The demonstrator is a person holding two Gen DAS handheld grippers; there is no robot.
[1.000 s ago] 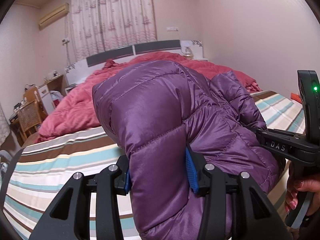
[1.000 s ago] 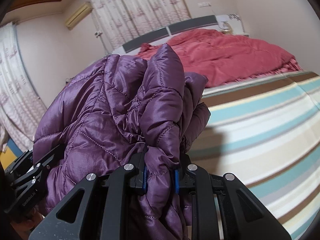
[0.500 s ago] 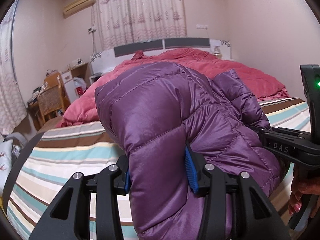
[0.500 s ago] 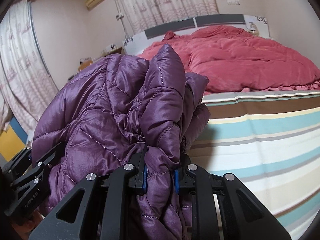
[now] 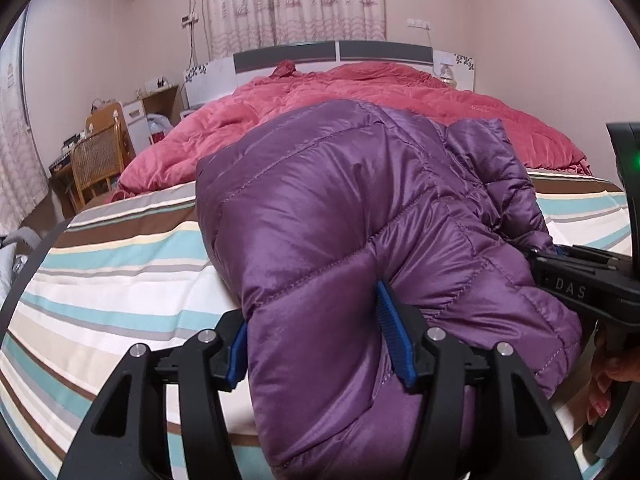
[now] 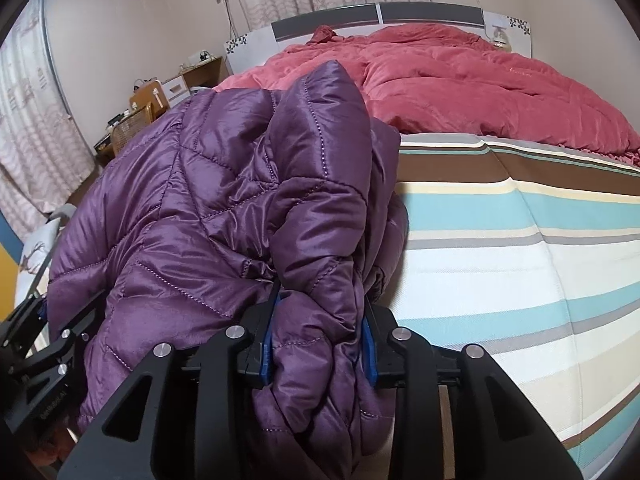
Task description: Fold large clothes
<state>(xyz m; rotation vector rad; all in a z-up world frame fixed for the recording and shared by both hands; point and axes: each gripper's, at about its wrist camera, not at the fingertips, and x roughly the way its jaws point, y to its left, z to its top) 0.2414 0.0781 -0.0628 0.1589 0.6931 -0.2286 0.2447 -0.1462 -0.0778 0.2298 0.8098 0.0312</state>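
The purple down jacket [image 5: 352,216] fills the middle of the left wrist view and lies on the striped bed sheet [image 5: 112,280], with its far end towards the red quilt [image 5: 400,96] in the upper part of the frame. At the bottom centre, the left gripper [image 5: 320,336] has a thick padded fold of the jacket between its 2 blue pads [image 5: 394,336]. The jaws are opening, but the pads touch the fabric on both sides. At the right edge the other gripper's black body is seen beside the jacket, with a hand [image 5: 604,376] on its handle. A wooden chair [image 5: 98,160] stands at the left, beside the bed.

In the right wrist view the jacket [image 6: 224,208] is bunched up in the left and centre of the frame, over the striped sheet [image 6: 500,272] that covers the right half. The right gripper [image 6: 318,340], at the bottom centre, has a narrower bunch of the jacket between its blue pads [image 6: 266,344]. These jaws are opening too, and the fabric is in contact with both pads. The red quilt [image 6: 460,80] lies in the upper right, below the headboard [image 6: 400,14].
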